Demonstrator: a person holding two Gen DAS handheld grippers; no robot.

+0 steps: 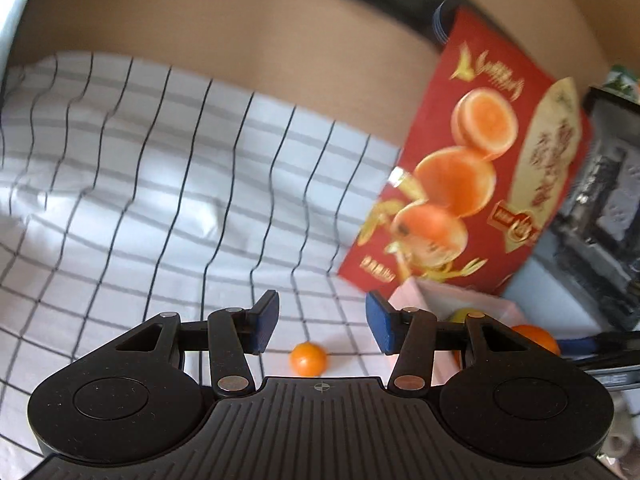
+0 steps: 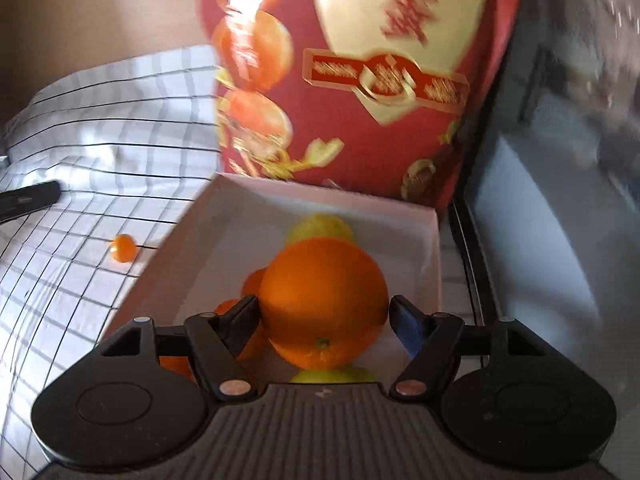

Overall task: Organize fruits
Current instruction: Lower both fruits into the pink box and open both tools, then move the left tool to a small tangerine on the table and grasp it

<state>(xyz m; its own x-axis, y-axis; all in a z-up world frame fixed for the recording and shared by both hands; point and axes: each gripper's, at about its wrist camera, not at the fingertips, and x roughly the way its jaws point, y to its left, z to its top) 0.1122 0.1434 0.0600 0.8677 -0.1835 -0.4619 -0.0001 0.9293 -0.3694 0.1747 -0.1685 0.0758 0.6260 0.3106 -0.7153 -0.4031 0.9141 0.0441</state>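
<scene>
Right gripper (image 2: 324,320): fingers around large orange (image 2: 324,308), pads at its sides, over white box (image 2: 400,216). Left gripper (image 1: 322,320): fingers wide, empty; small orange (image 1: 308,358) on checked cloth (image 1: 160,160) just ahead, between them.

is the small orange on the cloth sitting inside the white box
No, the small orange lies on the checked cloth to the left of the white box, outside its wall.

Bright daylight, soft shadows in folds of the checked cloth (image 1: 160,168). White glare on the red gift box (image 2: 360,80), top left. Motion blur across box print and dark right side; strong fisheye bending at edges. Nearby orange (image 2: 324,304) comparatively sharp.
</scene>
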